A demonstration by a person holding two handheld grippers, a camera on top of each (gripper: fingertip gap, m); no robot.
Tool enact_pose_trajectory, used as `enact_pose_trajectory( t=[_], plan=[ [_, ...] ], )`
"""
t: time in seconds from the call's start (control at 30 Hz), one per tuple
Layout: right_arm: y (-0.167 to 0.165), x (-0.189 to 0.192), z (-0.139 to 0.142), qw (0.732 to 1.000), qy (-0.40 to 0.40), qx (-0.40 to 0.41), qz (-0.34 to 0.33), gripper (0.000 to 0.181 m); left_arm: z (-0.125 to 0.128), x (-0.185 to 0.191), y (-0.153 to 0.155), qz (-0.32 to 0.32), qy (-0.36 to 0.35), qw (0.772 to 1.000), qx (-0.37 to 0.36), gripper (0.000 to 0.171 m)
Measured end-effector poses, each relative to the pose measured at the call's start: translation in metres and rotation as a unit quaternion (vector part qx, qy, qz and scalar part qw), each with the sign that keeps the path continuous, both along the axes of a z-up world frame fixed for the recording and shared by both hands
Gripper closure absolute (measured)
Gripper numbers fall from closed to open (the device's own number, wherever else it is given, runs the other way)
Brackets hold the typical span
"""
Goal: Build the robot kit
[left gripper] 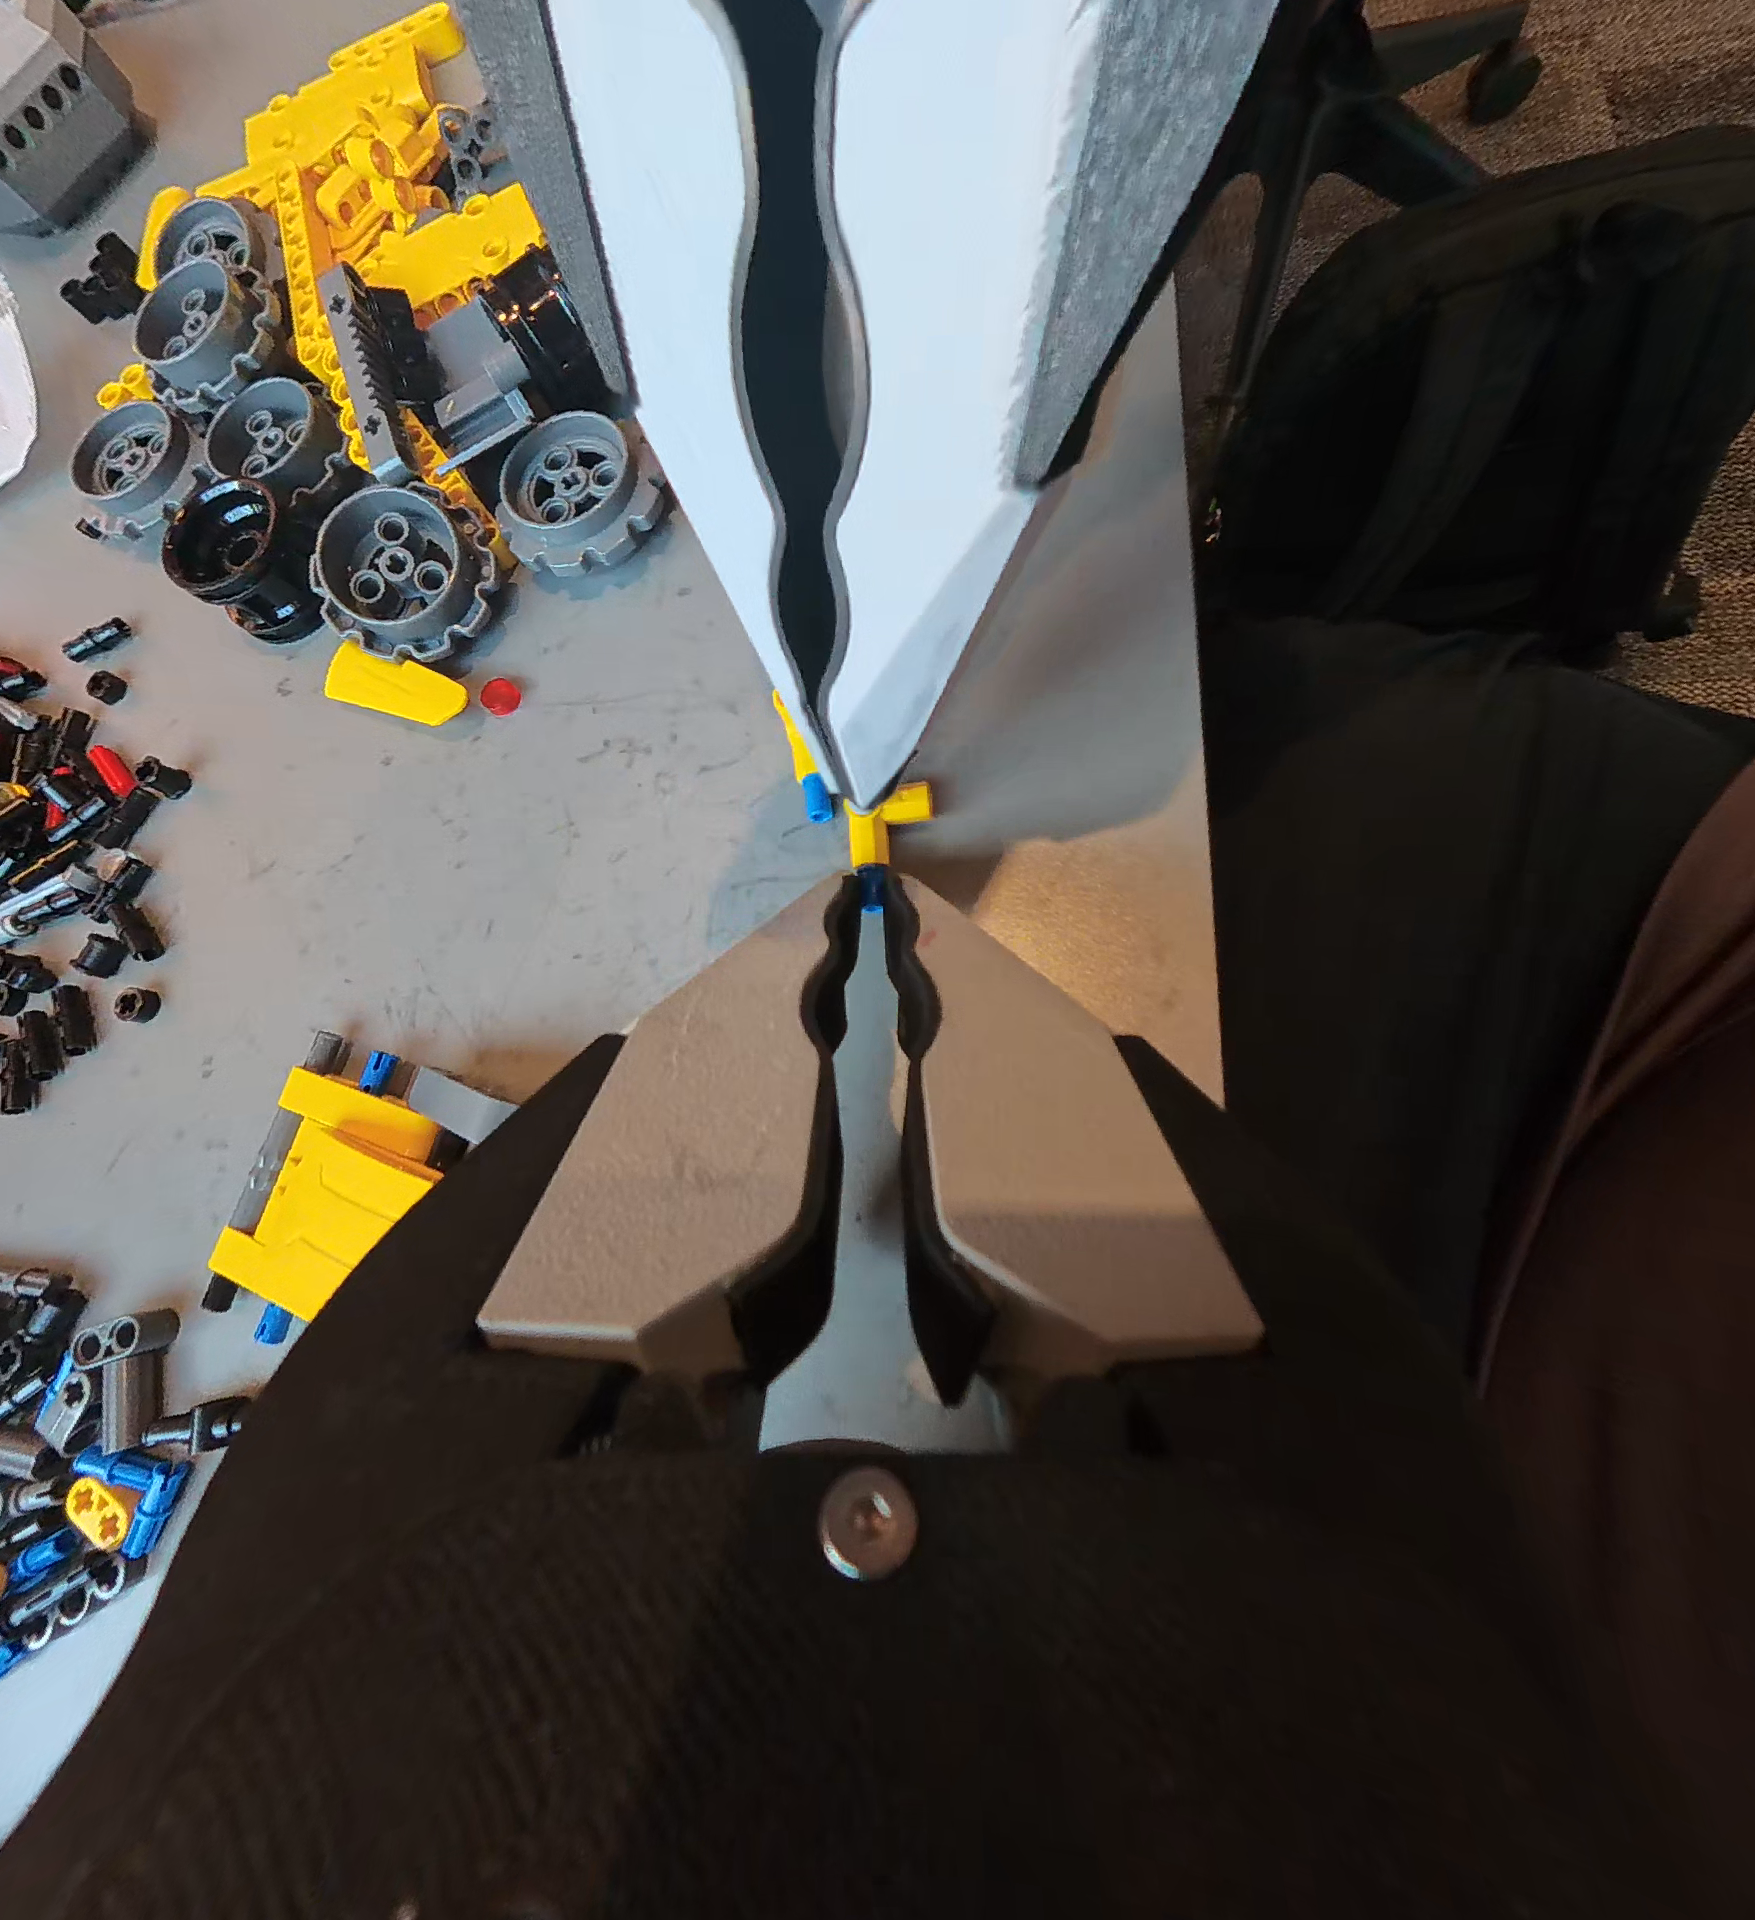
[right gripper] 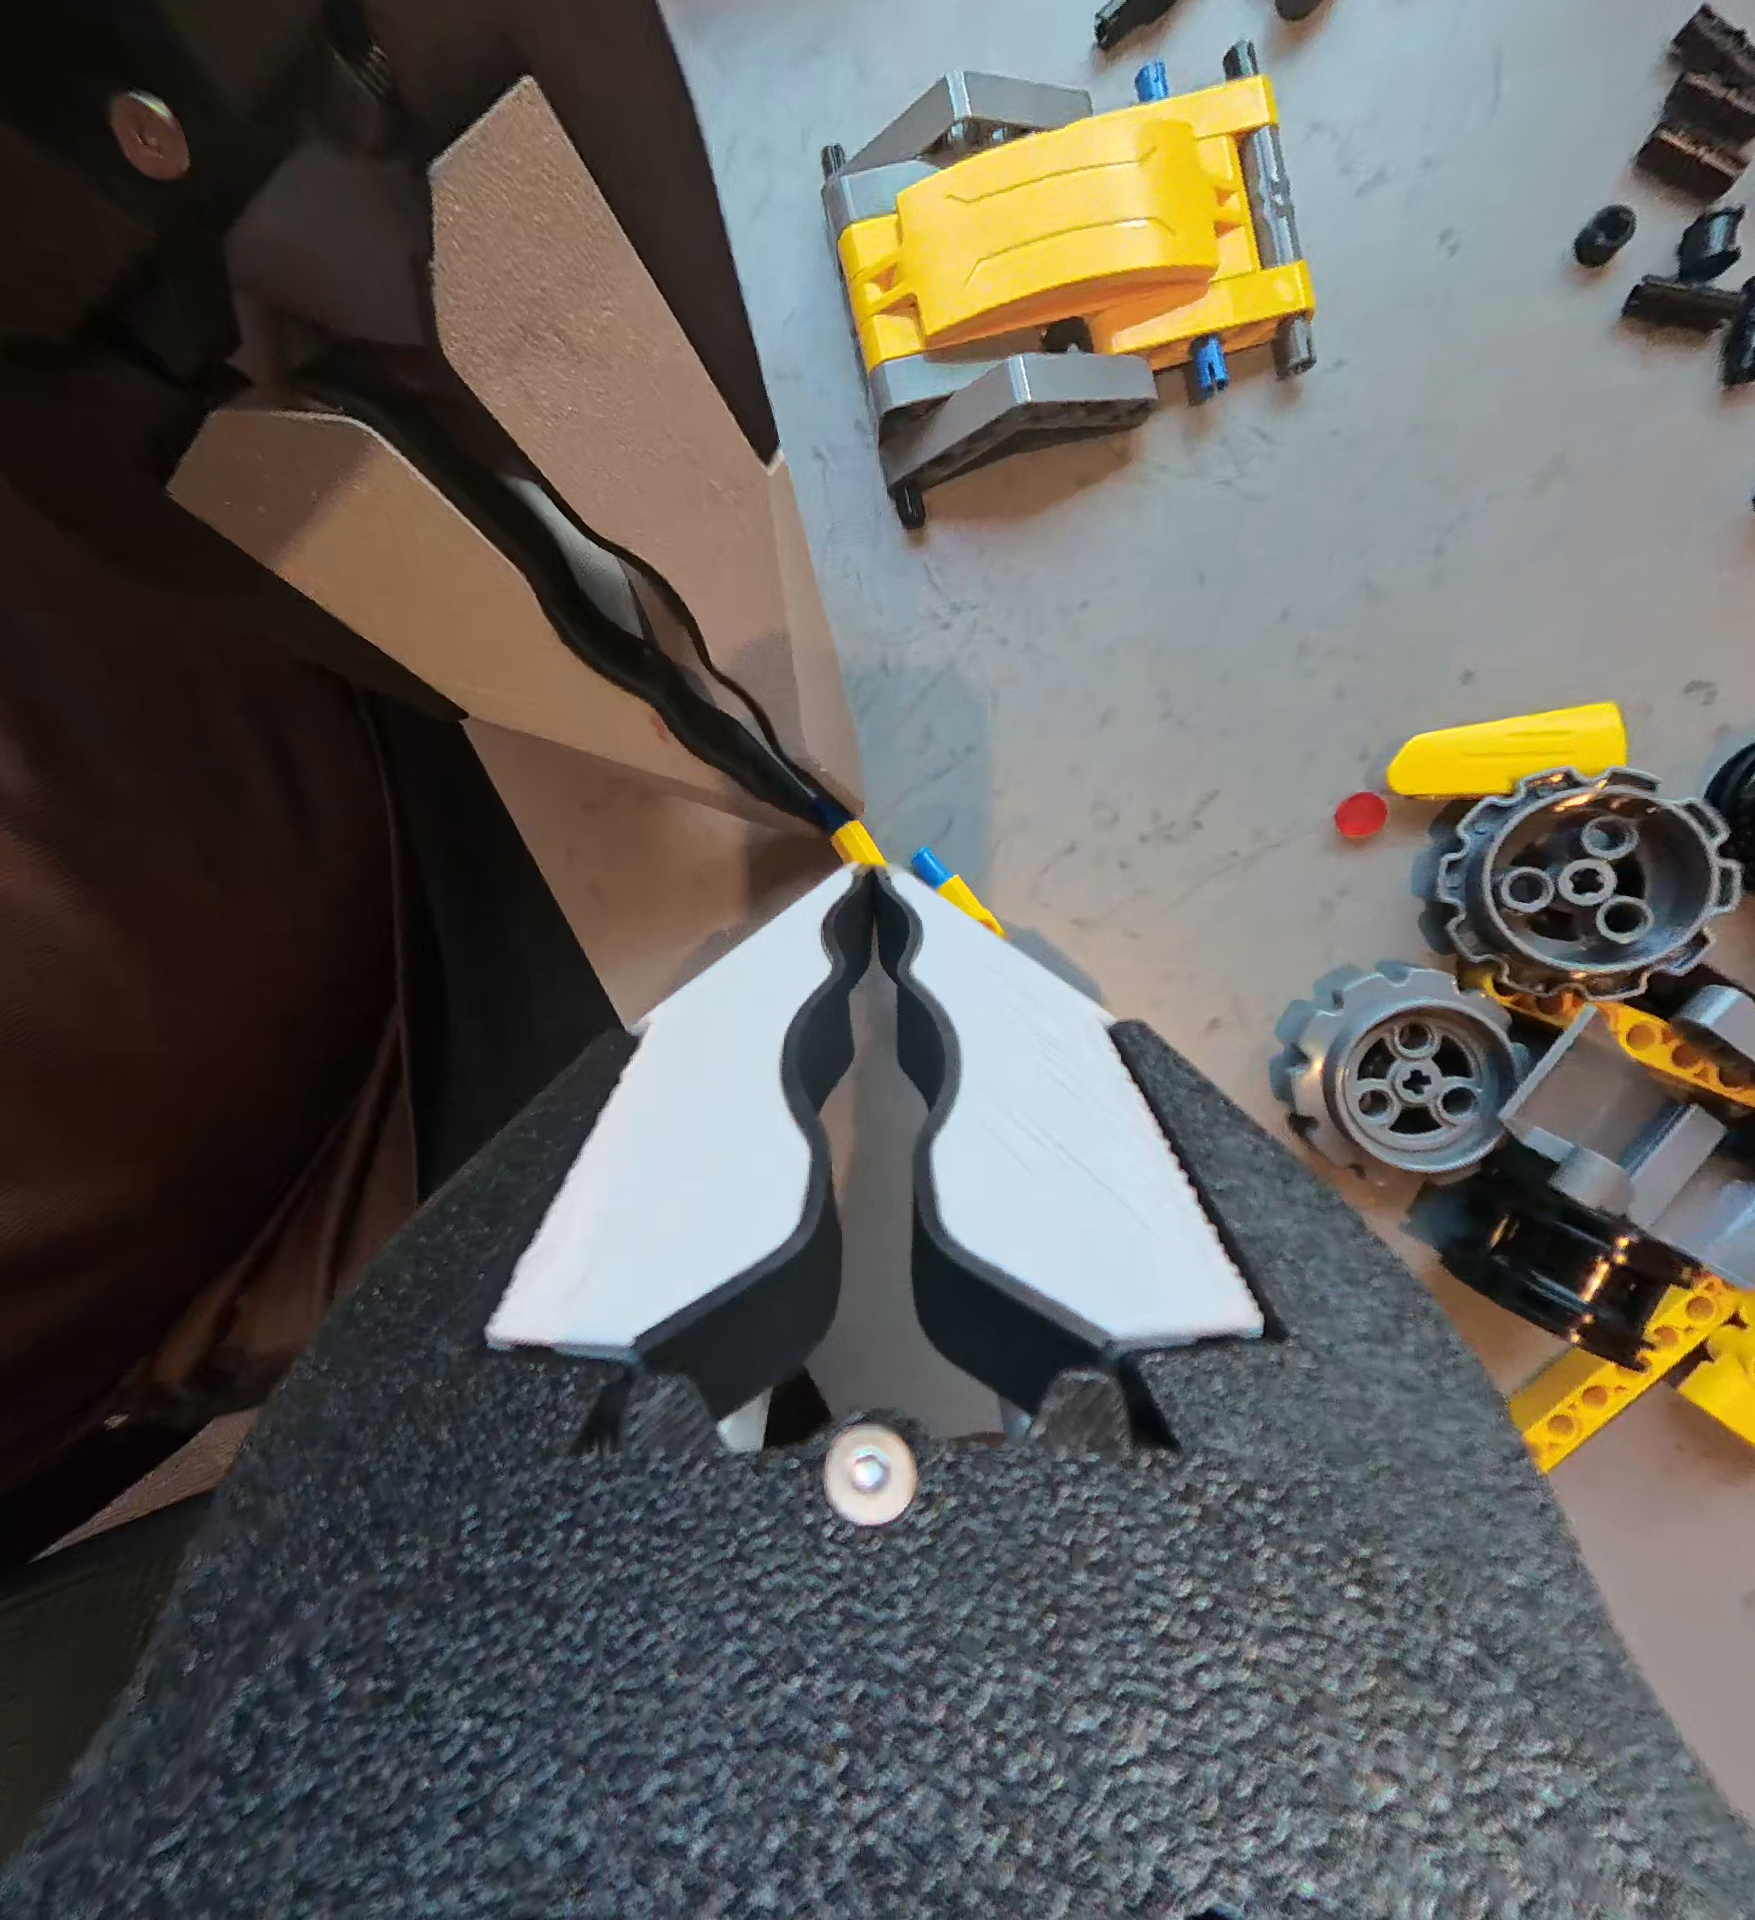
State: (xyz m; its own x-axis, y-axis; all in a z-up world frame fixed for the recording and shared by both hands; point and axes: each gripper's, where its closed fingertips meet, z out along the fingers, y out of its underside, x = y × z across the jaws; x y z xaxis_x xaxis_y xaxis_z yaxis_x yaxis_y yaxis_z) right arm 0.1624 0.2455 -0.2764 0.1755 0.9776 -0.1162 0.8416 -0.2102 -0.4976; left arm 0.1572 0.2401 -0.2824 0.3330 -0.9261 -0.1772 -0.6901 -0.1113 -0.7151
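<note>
My left tongs (left gripper: 871, 891) pinch a blue pin (left gripper: 871, 896) stuck in a yellow connector (left gripper: 878, 821); right tongs (left gripper: 845, 792) grip its other end, tip to tip, above the grey desk (left gripper: 561, 831) w/ wheels (left gripper: 395, 561) nearby

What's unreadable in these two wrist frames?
- Left wrist view: the blue pin between the left tongs is mostly hidden by their tips.
- Right wrist view: right tongs cover most of the small yellow connector.
- Yellow brick vehicle: cut off by the frame edge.
</note>
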Motion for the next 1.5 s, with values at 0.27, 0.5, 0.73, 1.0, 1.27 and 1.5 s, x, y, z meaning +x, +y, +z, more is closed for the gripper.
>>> enact_pose_trajectory(
  t=[0.27, 0.5, 0.73, 1.0, 1.27, 1.5],
  plan=[
    [0.001, -0.002, -0.001, 0.996, -0.004, -0.078, -0.038, 0.181, 0.000, -0.001, 0.001, 0.004, 0.001, 1.000, 0.000, 0.171],
    [0.019, 0.003, 0.013, 0.988, 0.066, 0.007, -0.137, 0.170, 0.000, -0.001, 0.002, 0.007, 0.003, 1.000, 0.008, 0.171],
    [0.066, 0.074, 0.034, 0.920, 0.046, 0.196, -0.338, 0.164, 0.000, -0.003, 0.003, 0.018, 0.009, 1.000, 0.021, 0.170],
    [0.054, 0.076, 0.027, 0.902, 0.094, 0.203, -0.368, 0.156, 0.004, -0.012, -0.003, 0.058, 0.001, 0.998, 0.026, 0.143],
    [0.043, 0.052, 0.029, 0.903, 0.145, 0.217, -0.340, 0.153, 0.018, -0.035, -0.029, 0.109, -0.040, 0.993, 0.036, 0.119],
    [0.050, 0.054, 0.026, 0.891, 0.178, 0.207, -0.362, 0.153, 0.034, -0.054, -0.077, 0.110, -0.143, 0.983, 0.002, 0.105]
  ],
)
